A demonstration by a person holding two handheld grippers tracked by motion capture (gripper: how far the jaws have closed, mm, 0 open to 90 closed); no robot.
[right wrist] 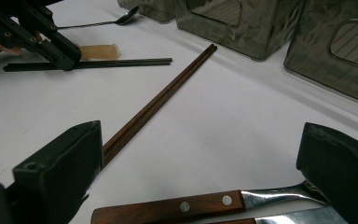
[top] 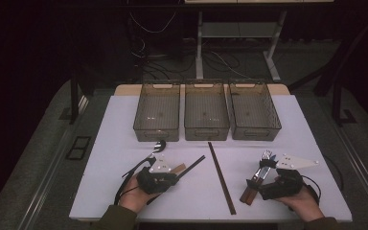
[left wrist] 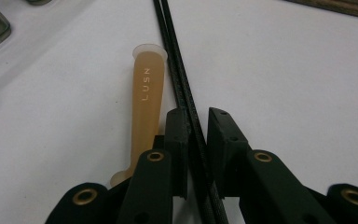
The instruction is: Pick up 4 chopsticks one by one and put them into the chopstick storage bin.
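Your left claw [left wrist: 197, 122] straddles the pair of thin black chopsticks [left wrist: 179, 70] lying flat on the white table [top: 124, 124], jaws nearly closed around them but with a sliver of gap showing, so not yet clamped. Risk: the two sticks lie side by side; a squeeze may pinch one and roll the other out. The translucent amber plastic handle [left wrist: 145, 100] lies just beside the left jaw and could get dragged along. Your right claw [right wrist: 200, 158] is wide open over the wooden-handled steel fork and knife [right wrist: 205, 205]. Closing there may catch both at once. The long brown wooden chopsticks [right wrist: 163, 100] lie near; a sweep could knock them toward the three smoky plastic bins [top: 206, 112].
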